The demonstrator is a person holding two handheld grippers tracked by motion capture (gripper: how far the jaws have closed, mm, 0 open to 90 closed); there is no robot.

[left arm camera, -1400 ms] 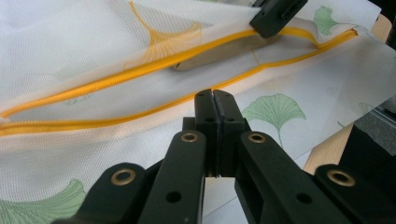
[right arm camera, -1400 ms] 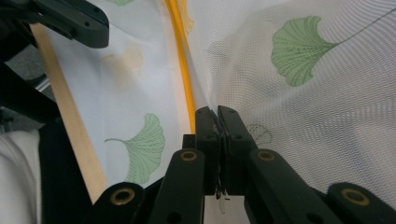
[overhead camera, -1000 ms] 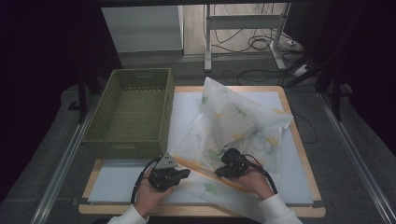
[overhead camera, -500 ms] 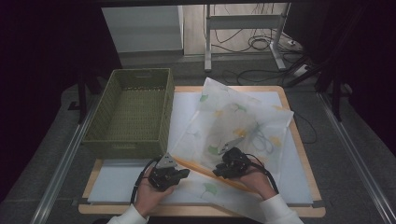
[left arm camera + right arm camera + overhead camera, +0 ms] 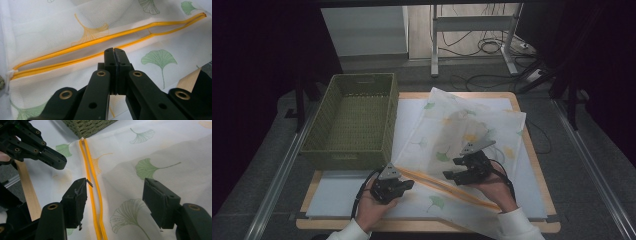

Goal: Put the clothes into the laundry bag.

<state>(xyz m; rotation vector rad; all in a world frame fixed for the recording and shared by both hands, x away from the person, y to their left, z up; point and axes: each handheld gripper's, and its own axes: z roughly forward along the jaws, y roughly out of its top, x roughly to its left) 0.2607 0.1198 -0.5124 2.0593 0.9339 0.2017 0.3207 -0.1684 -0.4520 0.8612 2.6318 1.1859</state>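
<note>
While left hand-held gripper (image 5: 114, 51) pinches shut — right hand-held gripper (image 5: 115, 192) just opened | straddles zipper (image 5: 92, 185)

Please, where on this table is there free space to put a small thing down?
The white mat is bare in front of the basket, left of the left gripper. A narrow strip along the mat's right edge, beside the leaf-print bag, is also free. The middle is crowded: the bag, its orange zipper and the right gripper.

Woven basket (image 5: 352, 120) blocks left side of surface (image 5: 532, 150); mesh bag (image 5: 462, 135) covers middle; bare strip open near front-left corner, beside left tool (image 5: 404, 185).
</note>
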